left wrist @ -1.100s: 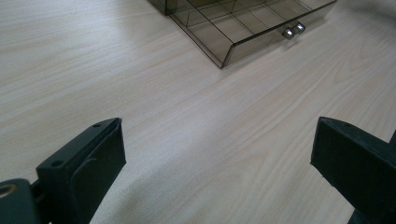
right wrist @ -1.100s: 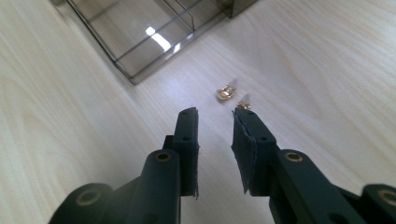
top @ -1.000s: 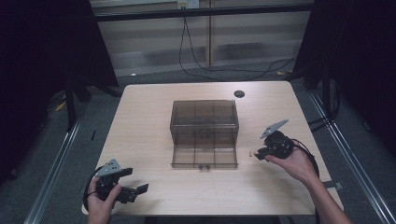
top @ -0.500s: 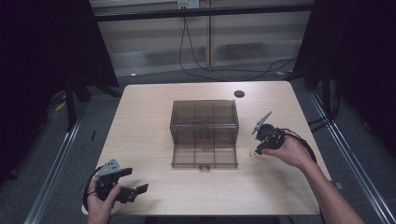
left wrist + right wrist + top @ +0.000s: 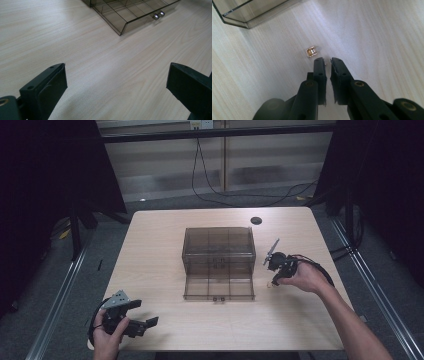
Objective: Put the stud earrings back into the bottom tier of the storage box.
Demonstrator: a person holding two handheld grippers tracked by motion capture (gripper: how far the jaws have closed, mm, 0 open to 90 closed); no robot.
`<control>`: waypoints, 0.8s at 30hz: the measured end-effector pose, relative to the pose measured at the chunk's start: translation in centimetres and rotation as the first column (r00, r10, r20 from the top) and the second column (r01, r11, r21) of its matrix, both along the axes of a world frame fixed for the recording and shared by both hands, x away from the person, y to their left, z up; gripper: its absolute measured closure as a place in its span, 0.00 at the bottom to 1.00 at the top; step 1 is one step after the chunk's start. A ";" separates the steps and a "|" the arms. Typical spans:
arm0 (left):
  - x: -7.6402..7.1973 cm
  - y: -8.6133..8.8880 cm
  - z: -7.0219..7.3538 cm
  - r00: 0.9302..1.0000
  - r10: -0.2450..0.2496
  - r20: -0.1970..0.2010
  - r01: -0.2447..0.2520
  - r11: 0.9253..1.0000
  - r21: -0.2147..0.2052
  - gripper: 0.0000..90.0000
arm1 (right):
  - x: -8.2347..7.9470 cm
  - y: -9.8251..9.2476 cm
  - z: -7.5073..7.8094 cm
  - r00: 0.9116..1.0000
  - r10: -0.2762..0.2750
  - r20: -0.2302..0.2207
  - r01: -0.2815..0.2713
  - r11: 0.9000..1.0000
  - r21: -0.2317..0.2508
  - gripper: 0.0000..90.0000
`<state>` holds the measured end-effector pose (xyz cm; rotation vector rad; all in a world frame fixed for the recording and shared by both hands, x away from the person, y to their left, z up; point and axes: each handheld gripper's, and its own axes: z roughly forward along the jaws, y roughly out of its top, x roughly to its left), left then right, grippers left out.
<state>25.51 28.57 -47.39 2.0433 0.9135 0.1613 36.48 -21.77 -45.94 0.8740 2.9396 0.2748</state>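
Resting on a pale wooden table [image 5: 150, 245], a smoky clear drawer box [image 5: 218, 242] sits mid-table with its lower drawer [image 5: 219, 288] pulled out toward the person. Near the box's front left, the left gripper [image 5: 150, 322] lies wide open, holding nothing. Just right of the drawer, the right gripper [image 5: 327, 60] has been closing and is nearly shut on nothing beside a tiny gold ring-like piece [image 5: 312, 51], probably light, hard and slippery; pinch across its sides
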 end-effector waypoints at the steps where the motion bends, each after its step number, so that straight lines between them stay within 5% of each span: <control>1: 0.0 0.0 0.0 1.000 -0.001 -0.001 0.001 1.000 0.000 0.03 | 0.1 0.1 0.0 1.000 -0.002 -0.002 0.002 1.000 0.003 0.91; 24: 0.0 0.0 0.0 1.000 -0.002 -0.001 0.002 1.000 0.001 0.03 | 0.5 0.3 -0.7 0.997 0.002 -0.071 -0.004 1.000 -0.027 0.95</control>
